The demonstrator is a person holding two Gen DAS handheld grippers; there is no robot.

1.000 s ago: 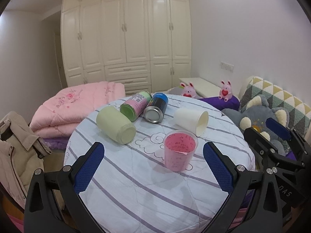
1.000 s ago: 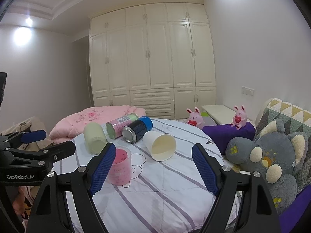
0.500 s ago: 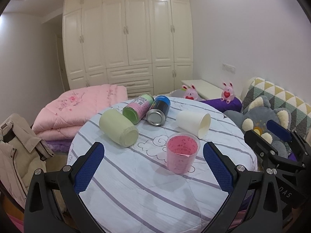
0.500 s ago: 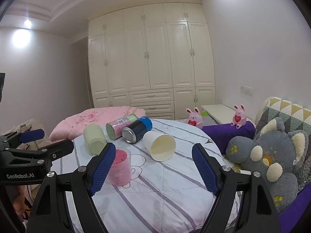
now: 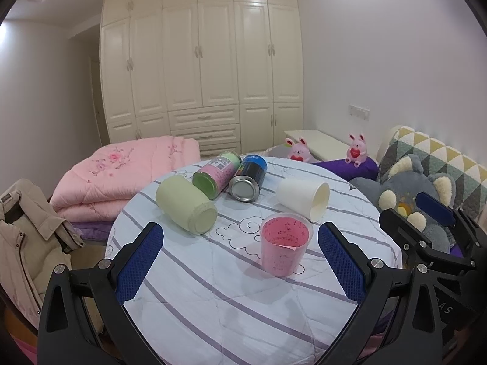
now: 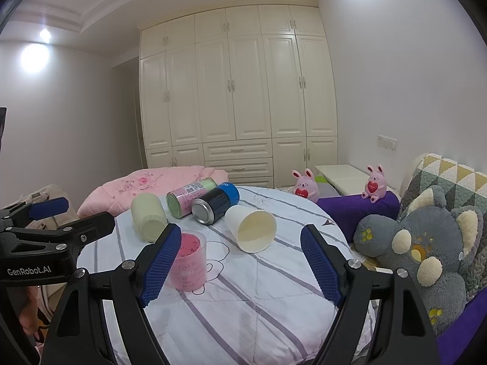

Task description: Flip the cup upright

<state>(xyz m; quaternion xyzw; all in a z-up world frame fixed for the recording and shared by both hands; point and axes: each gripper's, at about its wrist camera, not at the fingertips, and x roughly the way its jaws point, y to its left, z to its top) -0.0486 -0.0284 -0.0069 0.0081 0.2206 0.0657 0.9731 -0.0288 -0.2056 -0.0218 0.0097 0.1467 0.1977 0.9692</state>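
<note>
A white paper cup (image 5: 303, 195) (image 6: 251, 228) lies on its side on the round striped table (image 5: 213, 289) (image 6: 258, 304), its mouth toward the near right. A pale green cup (image 5: 185, 206) (image 6: 148, 216) also lies on its side at the left. A pink translucent cup (image 5: 284, 248) (image 6: 188, 261) stands upright near the front. My left gripper (image 5: 240, 261) is open and empty, above the table's near edge. My right gripper (image 6: 240, 261) is open and empty, in front of the white cup and apart from it.
A pink-green can (image 5: 217, 173) and a dark blue can (image 5: 248, 178) lie on their sides at the table's back. A folded pink quilt (image 5: 121, 170) is at the left, a grey plush toy (image 6: 420, 243) and purple cushion (image 6: 356, 210) at the right. White wardrobes stand behind.
Both wrist views have tilted slightly upward and drawn back a little; the table objects sit lower in frame. Nothing on the table moved and both grippers stayed open.
</note>
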